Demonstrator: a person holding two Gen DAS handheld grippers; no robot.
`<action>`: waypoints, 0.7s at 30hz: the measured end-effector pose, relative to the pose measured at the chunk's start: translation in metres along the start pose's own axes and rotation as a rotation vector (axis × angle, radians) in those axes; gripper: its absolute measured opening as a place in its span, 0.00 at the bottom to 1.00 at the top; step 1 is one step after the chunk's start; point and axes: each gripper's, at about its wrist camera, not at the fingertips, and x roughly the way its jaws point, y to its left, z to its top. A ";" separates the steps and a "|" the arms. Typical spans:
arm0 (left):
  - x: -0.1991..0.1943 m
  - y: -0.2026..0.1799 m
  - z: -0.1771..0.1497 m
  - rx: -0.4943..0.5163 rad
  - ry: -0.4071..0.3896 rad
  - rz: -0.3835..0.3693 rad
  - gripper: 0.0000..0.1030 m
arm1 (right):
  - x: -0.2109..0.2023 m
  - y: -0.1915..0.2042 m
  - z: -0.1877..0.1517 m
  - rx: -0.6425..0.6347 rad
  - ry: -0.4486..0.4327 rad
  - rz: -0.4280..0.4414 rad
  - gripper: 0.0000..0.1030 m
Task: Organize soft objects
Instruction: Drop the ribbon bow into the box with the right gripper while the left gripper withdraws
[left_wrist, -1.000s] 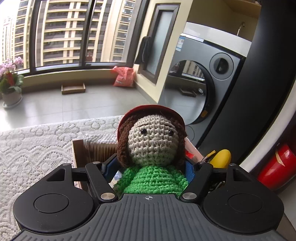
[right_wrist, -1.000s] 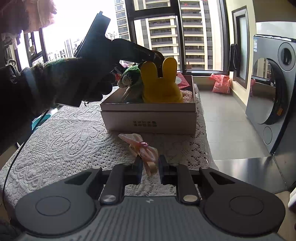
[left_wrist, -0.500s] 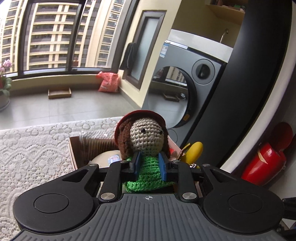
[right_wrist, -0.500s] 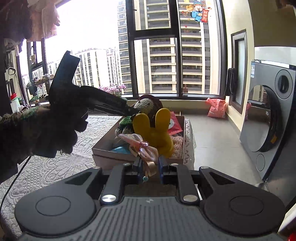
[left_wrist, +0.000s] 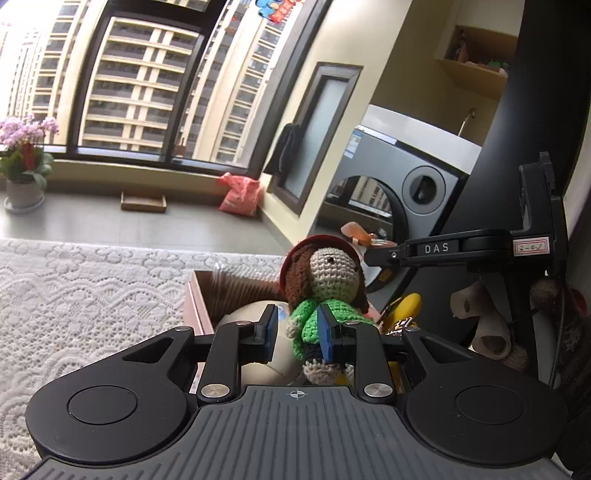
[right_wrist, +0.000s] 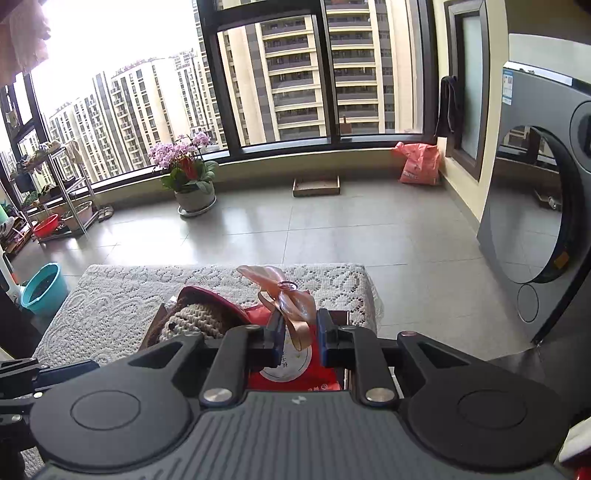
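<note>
In the left wrist view my left gripper (left_wrist: 297, 326) has its jaws partly apart around a crocheted doll (left_wrist: 325, 284) with a red hat and green jumper; only the right pad touches it. The doll stands in a pink box (left_wrist: 195, 306) beside a cream ball (left_wrist: 258, 332) and a yellow toy (left_wrist: 404, 306). In the right wrist view my right gripper (right_wrist: 300, 334) has a pink ribbon bow (right_wrist: 291, 299) between its pads, jaws slightly apart, above the box with a red packet (right_wrist: 295, 365) in it. The doll's head (right_wrist: 199, 317) is at the left.
The box stands on a white lace tablecloth (left_wrist: 81, 295) near the table's far edge (right_wrist: 229, 269). The right gripper's arm (left_wrist: 461, 251) reaches over the box from the right. A washing machine (right_wrist: 539, 203) stands beyond, with a flower pot (right_wrist: 192, 184) on the tiled floor.
My left jaws opened from their grip on the doll, which now stands in the box. My right gripper lifted the bow from the cloth, carried it over the box and loosened.
</note>
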 end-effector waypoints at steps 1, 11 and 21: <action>-0.007 0.002 -0.003 0.003 -0.013 0.021 0.25 | 0.012 0.001 0.000 -0.002 0.051 0.013 0.17; -0.059 0.020 -0.049 0.050 0.063 0.135 0.25 | -0.021 -0.014 -0.034 0.057 0.036 0.020 0.54; -0.112 0.018 -0.127 0.173 0.207 0.354 0.27 | -0.125 0.015 -0.153 0.083 -0.221 -0.143 0.77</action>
